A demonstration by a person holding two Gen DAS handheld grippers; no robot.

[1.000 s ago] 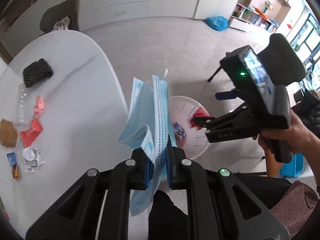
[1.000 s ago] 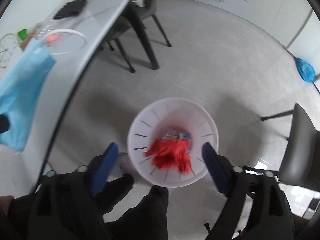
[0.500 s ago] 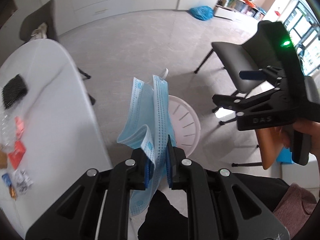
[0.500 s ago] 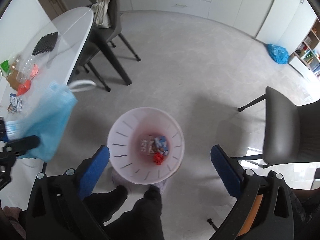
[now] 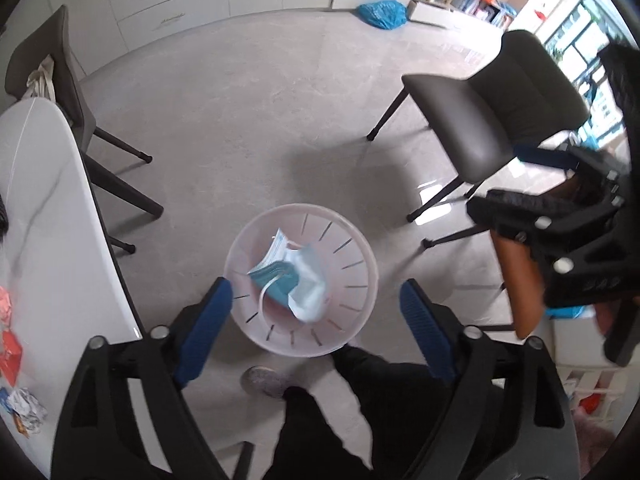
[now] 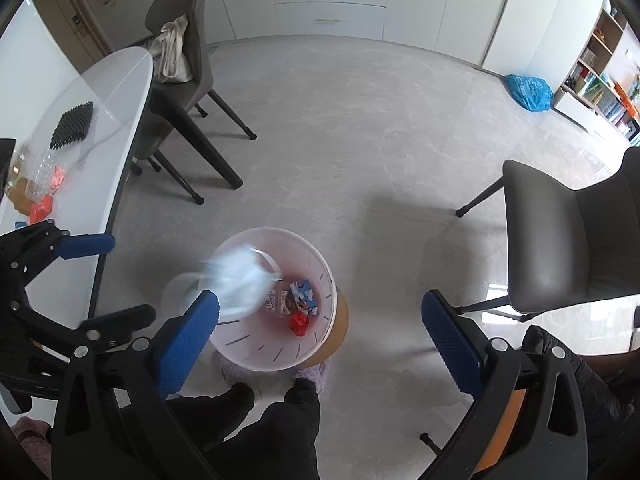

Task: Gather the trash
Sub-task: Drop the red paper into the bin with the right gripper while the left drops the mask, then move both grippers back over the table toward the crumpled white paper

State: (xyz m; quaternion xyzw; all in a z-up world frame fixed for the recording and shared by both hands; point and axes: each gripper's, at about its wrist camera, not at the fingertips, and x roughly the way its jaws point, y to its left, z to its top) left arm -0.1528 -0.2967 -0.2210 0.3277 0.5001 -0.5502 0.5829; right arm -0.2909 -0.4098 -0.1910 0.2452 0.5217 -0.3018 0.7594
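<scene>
while your left gripper [image 5: 316,304] points down over the bin with its jaws opening and nothing between the blue pads [image 5: 202,330], the blue face mask [image 5: 294,282] lies loose inside the pale pink waste bin [image 5: 362,256], at the lower centre of the left wrist view. in the right wrist view the mask [image 6: 238,280] is a blurred pale-blue smear over the bin's left rim, so you cannot tell there whether it touches the wall. your right gripper [image 6: 320,320] is spread wide, holding nothing, above the same bin [image 6: 320,268]; its black frame also shows at the right edge of the left view [image 5: 560,236].

at the bottom of the bin sit one red crumpled scrap [image 6: 300,323] and a few printed wrappers [image 6: 294,300], too small to count surely. your dark trousers [image 5: 320,420] and one shoe [image 5: 266,380] stand just below the bin.

the white table [image 5: 48,220] fills the left edge, well apart from the bin. on it you can make out two red pieces [image 6: 48,192], one crumpled silver wrapper [image 5: 26,404], one black mesh object [image 6: 72,124] and clear plastic [image 6: 34,172] beside the red pieces. nothing lies between the jaws and the bin mouth.

two dark chairs show: one tucked at the table's far end with a cloth bag [image 6: 172,52] on it [image 6: 188,80], one free on the right [image 5: 492,120]. one blue bag [image 6: 528,90] lies on the grey floor [image 6: 340,120] by the bookshelf [image 6: 596,76], upper right.
</scene>
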